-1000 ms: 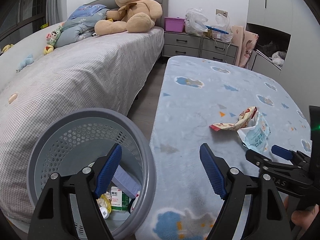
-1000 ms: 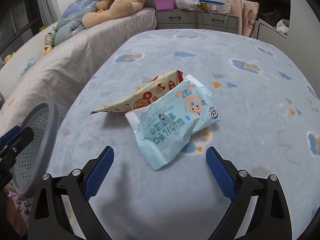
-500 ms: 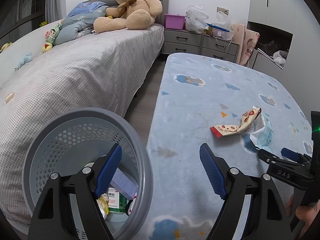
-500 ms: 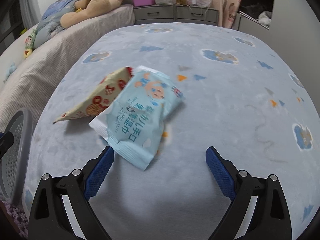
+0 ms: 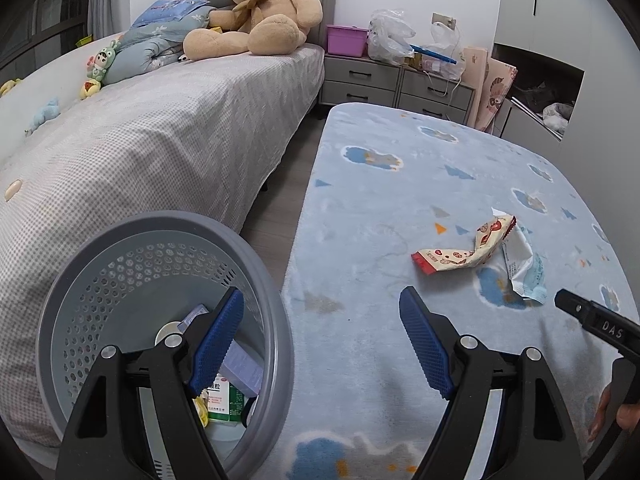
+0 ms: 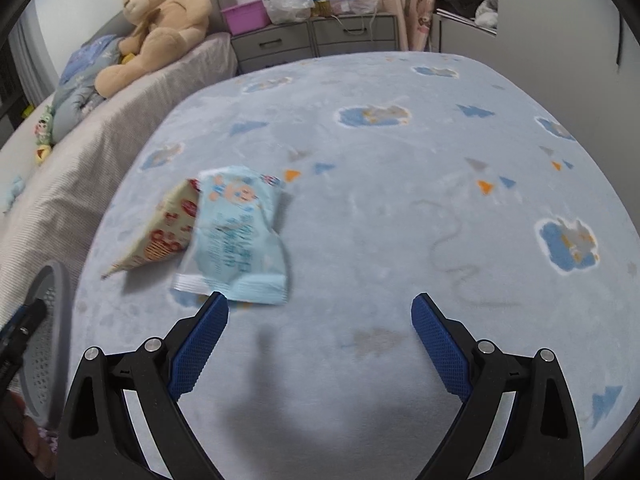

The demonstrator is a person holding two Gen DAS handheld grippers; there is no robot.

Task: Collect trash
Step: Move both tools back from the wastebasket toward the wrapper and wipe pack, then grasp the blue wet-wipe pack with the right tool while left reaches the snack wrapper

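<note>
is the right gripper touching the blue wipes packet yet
Cannot tell. In the right wrist view the right gripper is open, and its left fingertip meets the blurred lower edge of the blue wipes packet, showing neither gap nor contact plainly.

Right hand-held gripper (image 6: 320, 316): jaws wide apart, nothing between them. Pale blue packet (image 6: 236, 240) overlapping cream snack wrapper (image 6: 160, 236) on blue rug (image 6: 400, 200); grey basket rim (image 6: 60, 320) far left.

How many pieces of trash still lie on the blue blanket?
2: a cream-and-red snack wrapper and a light blue wipes packet overlapping its right end, just ahead of the open right gripper. More trash already sits in the gray basket.
</note>
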